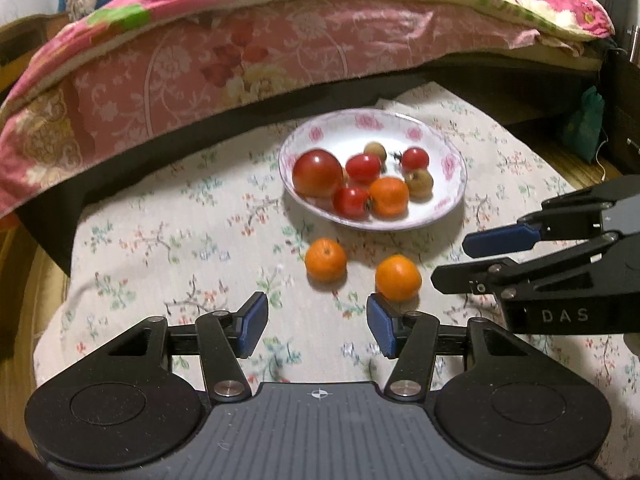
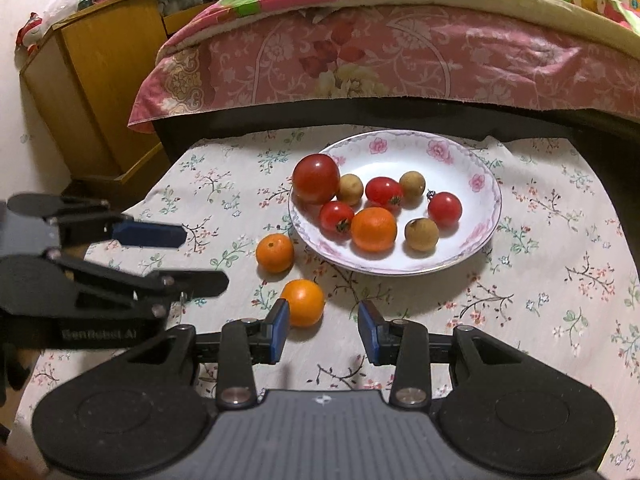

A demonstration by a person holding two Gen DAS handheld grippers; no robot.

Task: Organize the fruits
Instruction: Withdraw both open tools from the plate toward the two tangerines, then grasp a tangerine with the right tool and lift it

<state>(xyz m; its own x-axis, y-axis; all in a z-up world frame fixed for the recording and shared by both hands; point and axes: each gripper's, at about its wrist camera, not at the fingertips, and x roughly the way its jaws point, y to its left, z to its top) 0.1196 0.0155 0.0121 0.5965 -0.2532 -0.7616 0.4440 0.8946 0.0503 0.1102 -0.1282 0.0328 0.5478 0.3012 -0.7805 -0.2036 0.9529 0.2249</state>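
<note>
While both hover low over the flowered cloth, the left gripper and right gripper stand spread, empty. Plate: one large tomato, three small, one orange, three brown fruits. Two oranges lie just beside it.

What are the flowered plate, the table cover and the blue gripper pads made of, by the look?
White plate with pink flower rim: looks like glazed ceramic or porcelain; glossy, with soft highlights, though melamine can't be ruled out.
Pale floral table cover: woven cloth, matte, with creases and a draped edge.
Blue pads on the right gripper: likely rubber or soft plastic, matte; the pictures leave it open.
</note>
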